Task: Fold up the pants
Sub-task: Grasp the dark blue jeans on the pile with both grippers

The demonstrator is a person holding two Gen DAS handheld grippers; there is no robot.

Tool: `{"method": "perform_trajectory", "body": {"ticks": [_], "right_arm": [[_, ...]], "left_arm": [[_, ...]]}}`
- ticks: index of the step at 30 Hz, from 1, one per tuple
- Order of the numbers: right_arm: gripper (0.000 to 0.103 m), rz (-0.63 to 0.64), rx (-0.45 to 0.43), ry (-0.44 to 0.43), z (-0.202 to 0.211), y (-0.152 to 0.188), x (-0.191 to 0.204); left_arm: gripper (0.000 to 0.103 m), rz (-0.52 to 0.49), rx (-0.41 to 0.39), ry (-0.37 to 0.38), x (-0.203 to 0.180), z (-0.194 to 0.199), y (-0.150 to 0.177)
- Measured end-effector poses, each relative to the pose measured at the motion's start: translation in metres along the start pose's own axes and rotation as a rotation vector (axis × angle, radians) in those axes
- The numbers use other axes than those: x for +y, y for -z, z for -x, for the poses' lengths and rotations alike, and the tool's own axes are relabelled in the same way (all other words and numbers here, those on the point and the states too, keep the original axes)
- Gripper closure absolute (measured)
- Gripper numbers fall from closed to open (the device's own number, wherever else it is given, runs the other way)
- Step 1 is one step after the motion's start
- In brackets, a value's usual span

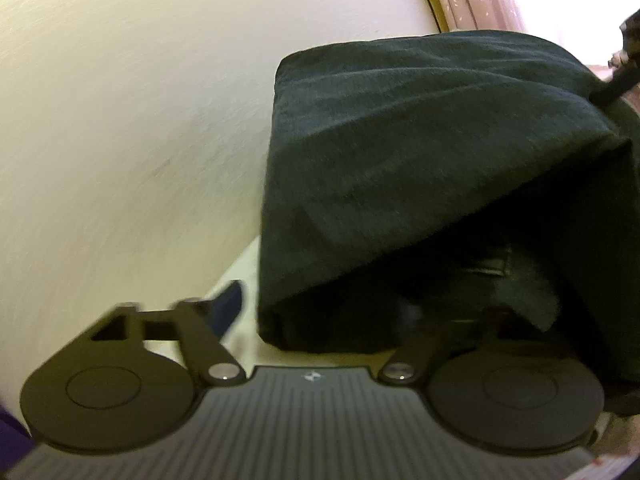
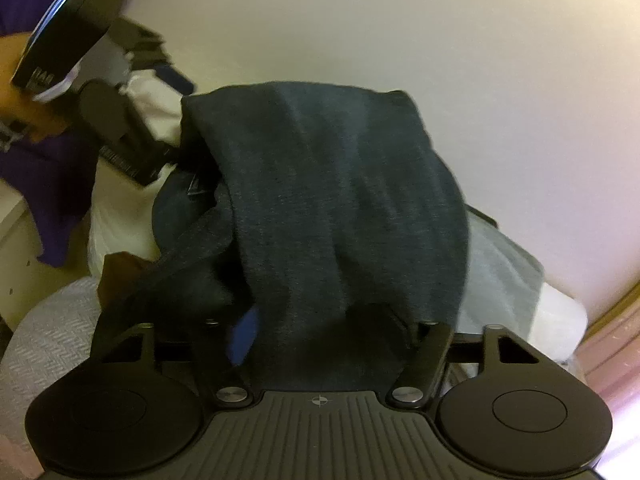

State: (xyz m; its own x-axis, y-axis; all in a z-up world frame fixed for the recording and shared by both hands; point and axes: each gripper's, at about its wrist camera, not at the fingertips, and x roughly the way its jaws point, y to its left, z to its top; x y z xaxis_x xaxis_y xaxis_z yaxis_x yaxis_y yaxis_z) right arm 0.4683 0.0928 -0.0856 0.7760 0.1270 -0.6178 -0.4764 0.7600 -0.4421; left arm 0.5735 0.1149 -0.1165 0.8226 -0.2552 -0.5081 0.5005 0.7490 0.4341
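Pants (image 2: 320, 180) drape over both downward-tilted tools: right tool (image 2: 324, 332) clamps them, while left tool (image 1: 336, 308) grip cannot be told.

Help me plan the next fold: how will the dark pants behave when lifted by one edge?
The dark pants will probably flop: in both wrist views they drape in soft folds and sag over the fingers. The knit-looking cloth seems unlikely to slip. They look bulky, so stacked layers may slide apart.

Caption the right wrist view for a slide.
Dark pants draped over the right tool, left tool at their far corner.
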Motion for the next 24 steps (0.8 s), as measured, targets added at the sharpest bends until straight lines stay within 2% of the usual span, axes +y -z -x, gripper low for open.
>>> {"method": "perform_trajectory", "body": {"ticks": [1,2,3,5,9,13,15,18,20,24], "right_arm": [[0.075,-0.012,-0.002,-0.010,-0.001,0.000,-0.003],[0.097,-0.037,-0.002,-0.014,0.000,-0.001,-0.008],[0.102,-0.069,-0.002,-0.016,0.002,-0.001,-0.014],[0.103,-0.131,-0.026,-0.013,0.014,-0.002,-0.027],[0.103,-0.228,-0.089,0.034,0.057,-0.004,-0.060],[0.103,-0.354,-0.178,0.124,0.133,0.012,-0.106],[0.103,-0.412,-0.212,0.180,0.178,0.033,-0.126],[0.103,-0.513,-0.242,0.272,0.257,0.085,-0.149],[0.103,-0.558,-0.250,0.341,0.315,0.131,-0.155],[0.103,-0.668,-0.224,0.478,0.439,0.238,-0.151]], "left_arm": [[0.069,-0.007,-0.003,-0.005,0.002,0.002,-0.002],[0.081,-0.006,-0.004,-0.010,0.004,0.008,-0.005],[0.084,-0.009,-0.003,-0.013,0.007,0.014,-0.010],[0.094,-0.037,-0.020,-0.024,0.009,0.029,-0.021],[0.097,-0.103,-0.119,-0.044,0.008,0.083,-0.067],[0.098,-0.201,-0.235,-0.032,-0.015,0.148,-0.129],[0.098,-0.261,-0.300,-0.006,-0.045,0.191,-0.160],[0.098,-0.354,-0.393,0.050,-0.107,0.257,-0.194],[0.098,-0.396,-0.434,0.113,-0.152,0.298,-0.211],[0.098,-0.506,-0.485,0.282,-0.279,0.384,-0.228]]}}
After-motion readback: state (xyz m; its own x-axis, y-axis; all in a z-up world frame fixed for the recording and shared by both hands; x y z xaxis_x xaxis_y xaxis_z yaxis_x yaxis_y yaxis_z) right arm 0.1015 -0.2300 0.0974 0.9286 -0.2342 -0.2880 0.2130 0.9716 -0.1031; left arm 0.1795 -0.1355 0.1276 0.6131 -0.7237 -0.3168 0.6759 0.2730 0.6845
